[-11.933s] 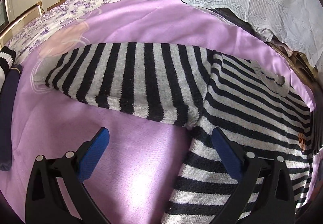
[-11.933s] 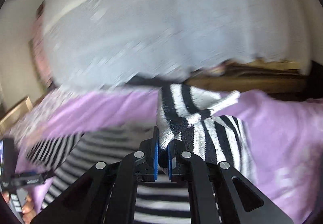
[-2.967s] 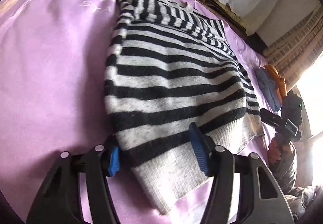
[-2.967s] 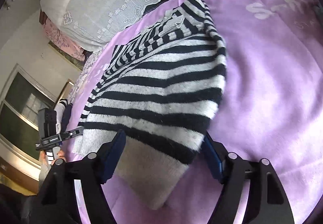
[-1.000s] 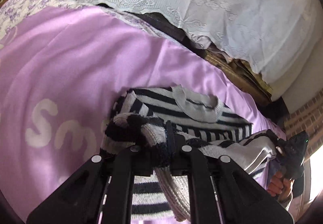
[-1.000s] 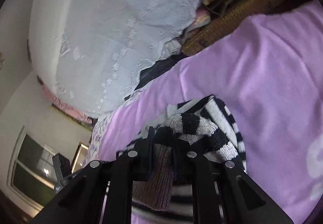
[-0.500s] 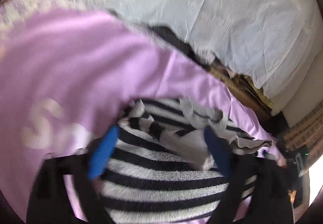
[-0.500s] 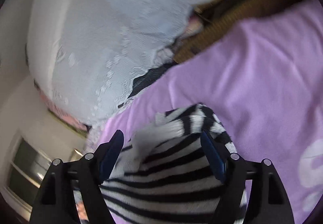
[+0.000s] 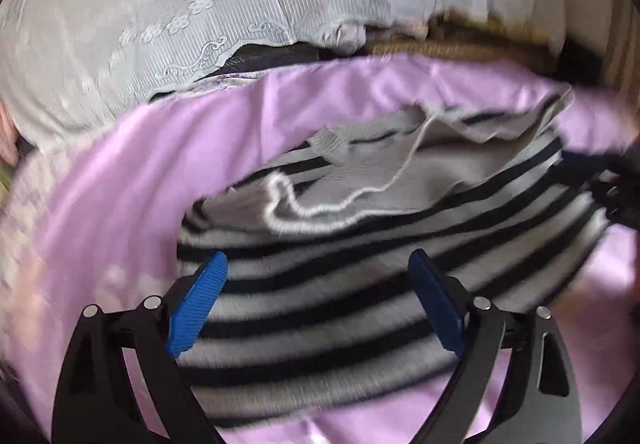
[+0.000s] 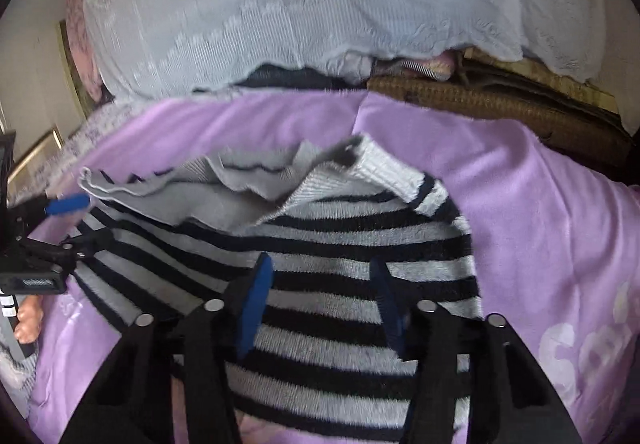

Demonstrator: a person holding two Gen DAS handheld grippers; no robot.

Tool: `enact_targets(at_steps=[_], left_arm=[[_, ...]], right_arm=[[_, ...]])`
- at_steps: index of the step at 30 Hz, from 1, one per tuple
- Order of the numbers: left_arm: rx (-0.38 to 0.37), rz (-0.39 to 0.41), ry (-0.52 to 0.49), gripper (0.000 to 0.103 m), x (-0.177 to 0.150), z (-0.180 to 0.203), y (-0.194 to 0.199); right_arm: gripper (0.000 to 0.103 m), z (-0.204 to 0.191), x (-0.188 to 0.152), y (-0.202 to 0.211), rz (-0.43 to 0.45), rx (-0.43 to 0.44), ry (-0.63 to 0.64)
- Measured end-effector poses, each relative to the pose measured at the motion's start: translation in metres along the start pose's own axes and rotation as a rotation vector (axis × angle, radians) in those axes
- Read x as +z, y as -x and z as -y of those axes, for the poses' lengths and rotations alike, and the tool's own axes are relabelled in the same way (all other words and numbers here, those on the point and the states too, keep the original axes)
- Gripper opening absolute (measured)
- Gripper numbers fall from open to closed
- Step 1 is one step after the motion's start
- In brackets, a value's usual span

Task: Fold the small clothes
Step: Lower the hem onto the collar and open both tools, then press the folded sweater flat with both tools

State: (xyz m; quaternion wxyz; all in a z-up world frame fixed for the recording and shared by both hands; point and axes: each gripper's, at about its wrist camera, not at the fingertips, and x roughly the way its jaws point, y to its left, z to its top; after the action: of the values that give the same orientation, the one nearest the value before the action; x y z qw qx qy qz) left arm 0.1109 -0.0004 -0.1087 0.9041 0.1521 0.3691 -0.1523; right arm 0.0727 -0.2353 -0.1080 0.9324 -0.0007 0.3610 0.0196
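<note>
**Both grippers open, nothing held**

The left black two-finger gripper with blue ribbed pads (image 9: 318,298) has its fingers (image 9: 197,304) spread wide, empty between them. The right black two-finger gripper with blue pads (image 10: 322,302) also stands parted, at a narrower spread. The person's bare left hand (image 10: 29,318) grips the left handle.

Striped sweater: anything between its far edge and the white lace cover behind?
Only bare purple blanket separates the striped sweater from the lace cover; right wrist view.
</note>
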Motion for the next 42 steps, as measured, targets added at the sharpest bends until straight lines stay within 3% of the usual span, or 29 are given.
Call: enact_targets(at_steps=[4,5,6,7,9,10,15,18,20,22,23,25,27,29,33,35,38,42], left_arm=[[0.079,-0.114,0.056,0.092,0.032,-0.012,-0.045],[0.080,-0.162,0.140,0.092,0.044,-0.028,-0.062],[0.052,-0.181,0.211,0.092,0.048,-0.039,-0.069],[-0.018,-0.197,0.345,0.092,0.051,-0.059,-0.078],[-0.107,-0.200,0.517,0.092,0.048,-0.083,-0.083],[-0.138,-0.184,0.558,0.092,0.045,-0.089,-0.082],[-0.137,-0.089,0.464,0.092,0.028,-0.071,-0.057],[-0.173,-0.028,0.392,0.092,0.027,-0.063,-0.042],[-0.067,-0.025,0.355,0.099,0.029,-0.061,-0.042],[0.051,-0.128,0.355,0.099,0.024,-0.062,-0.071],[0.046,-0.188,0.364,0.099,0.017,-0.064,-0.088],[-0.038,-0.178,0.449,0.099,0.010,-0.077,-0.092],[-0.032,-0.172,0.478,0.098,0.010,-0.083,-0.081],[-0.014,-0.129,0.477,0.098,0.005,-0.080,-0.064],[-0.071,-0.045,0.423,0.098,-0.004,-0.058,-0.026],[-0.045,-0.039,0.365,0.098,-0.010,-0.042,-0.016],[0.052,-0.122,0.281,0.099,-0.025,-0.016,-0.036],[0.133,-0.088,0.243,0.099,-0.031,-0.007,-0.020]], right_arm=[[0.049,-0.004,0.033,-0.042,-0.086,0.051,-0.038],[0.049,0.001,0.042,-0.049,-0.073,0.062,-0.096],[0.049,0.013,0.051,-0.059,-0.051,0.089,-0.214],[0.049,0.025,0.054,-0.067,-0.040,0.117,-0.319],[0.049,0.040,0.049,-0.075,-0.003,0.145,-0.471],[0.049,0.043,0.046,-0.073,0.025,0.163,-0.487],[0.051,0.043,0.039,-0.038,0.142,0.176,-0.466],[0.060,0.034,0.042,-0.022,0.182,0.164,-0.409],[0.067,0.031,0.042,-0.026,0.161,0.108,-0.368],[0.067,0.039,0.035,-0.052,0.066,0.029,-0.366],[0.065,0.046,0.029,-0.063,0.032,0.042,-0.388],[0.057,0.052,0.026,-0.063,0.044,0.048,-0.418],[0.057,0.049,0.024,-0.049,0.085,0.037,-0.397],[0.061,0.040,0.018,-0.027,0.123,0.013,-0.373],[0.074,0.018,0.002,0.014,0.174,0.049,-0.293],[0.078,0.004,-0.014,0.019,0.136,0.005,-0.204],[0.083,-0.007,-0.039,-0.007,-0.017,-0.082,-0.099],[0.083,-0.007,-0.033,0.006,0.003,-0.104,-0.119]])
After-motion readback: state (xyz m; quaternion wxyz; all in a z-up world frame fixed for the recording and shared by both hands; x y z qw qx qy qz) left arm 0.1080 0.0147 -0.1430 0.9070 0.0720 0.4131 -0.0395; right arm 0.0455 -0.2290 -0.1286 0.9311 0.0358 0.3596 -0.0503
